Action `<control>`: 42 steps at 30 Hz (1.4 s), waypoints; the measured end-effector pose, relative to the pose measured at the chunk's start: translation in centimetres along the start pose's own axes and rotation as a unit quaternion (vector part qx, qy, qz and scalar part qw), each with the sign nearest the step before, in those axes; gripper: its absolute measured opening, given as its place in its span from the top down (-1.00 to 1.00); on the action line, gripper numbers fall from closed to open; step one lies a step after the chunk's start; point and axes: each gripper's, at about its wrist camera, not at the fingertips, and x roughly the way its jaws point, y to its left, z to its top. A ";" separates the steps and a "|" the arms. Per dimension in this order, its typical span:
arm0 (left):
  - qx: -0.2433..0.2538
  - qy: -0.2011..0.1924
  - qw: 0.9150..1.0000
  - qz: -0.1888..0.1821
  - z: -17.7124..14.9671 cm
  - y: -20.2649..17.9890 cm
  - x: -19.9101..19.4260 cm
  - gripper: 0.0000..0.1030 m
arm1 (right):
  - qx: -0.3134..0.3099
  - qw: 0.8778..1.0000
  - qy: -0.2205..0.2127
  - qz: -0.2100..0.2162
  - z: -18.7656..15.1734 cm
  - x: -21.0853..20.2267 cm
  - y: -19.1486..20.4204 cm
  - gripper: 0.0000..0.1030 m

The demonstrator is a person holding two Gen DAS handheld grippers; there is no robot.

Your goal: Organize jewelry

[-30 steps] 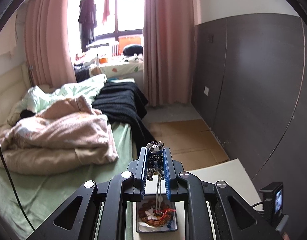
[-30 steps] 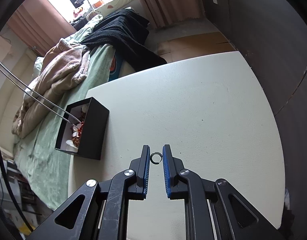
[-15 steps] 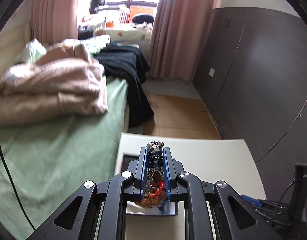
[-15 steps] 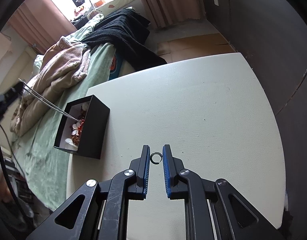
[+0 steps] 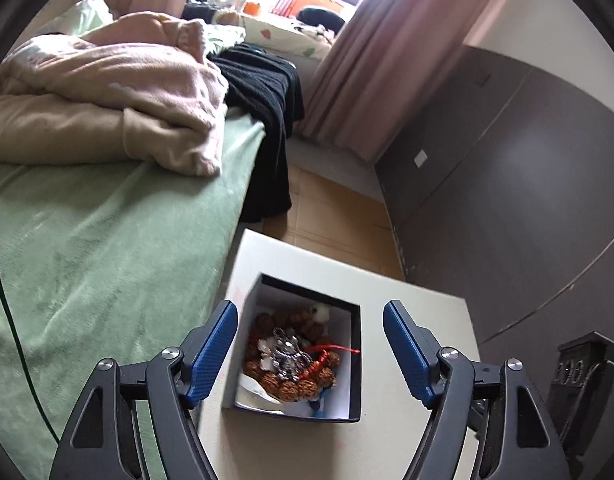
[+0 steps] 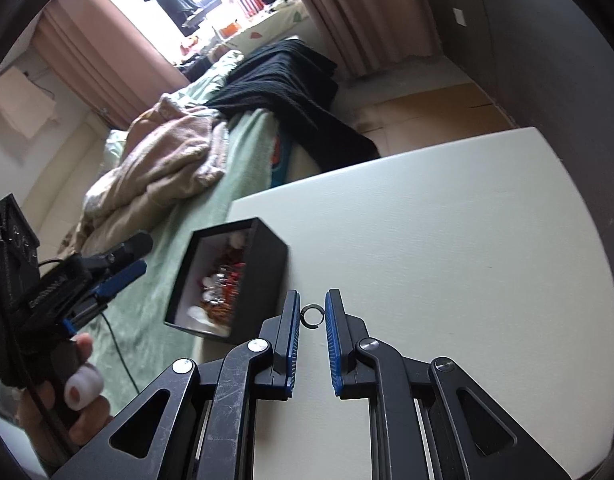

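On the white table (image 6: pixel 447 248), a small silver ring (image 6: pixel 313 315) lies flat just beside a black box (image 5: pixel 357 360), on the side away from the bed (image 5: pixel 107 264). The right gripper (image 6: pixel 311 344) brackets the ring, its blue-padded jaws a little apart, one on each side; whether either pad touches the ring cannot be told. The box sits at the table's edge nearest the bed and holds a heap of jewelry: brown bead bracelets (image 5: pixel 295 384), red cord (image 5: pixel 333 347) and a silver chain piece (image 5: pixel 287 354) lying on top. Above the box, the left gripper (image 5: pixel 309 354) hangs with its jaws spread wide and empty. From here the likely trouble is the ring: thin and flat on a smooth top, it could skid or flip out as the pads close unevenly, and roll toward the table edge. The box, so close to the edge, could also be knocked toward the bed by a careless approach.
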 end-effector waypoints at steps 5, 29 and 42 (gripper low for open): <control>-0.012 -0.004 1.000 -0.001 0.7 1.7 -1.2 -0.48 | -0.013 0.999 -0.007 0.033 0.9 1.1 2.7 0.72; -0.013 -0.004 1.000 -0.018 -0.1 2.0 -2.6 -0.47 | -0.004 0.999 -0.029 0.040 -0.4 1.0 4.5 -0.46; 0.086 -0.005 0.996 0.005 -4.4 -3.6 -2.2 -0.67 | 0.021 0.998 -0.054 -0.021 -1.1 -5.4 0.3 -0.55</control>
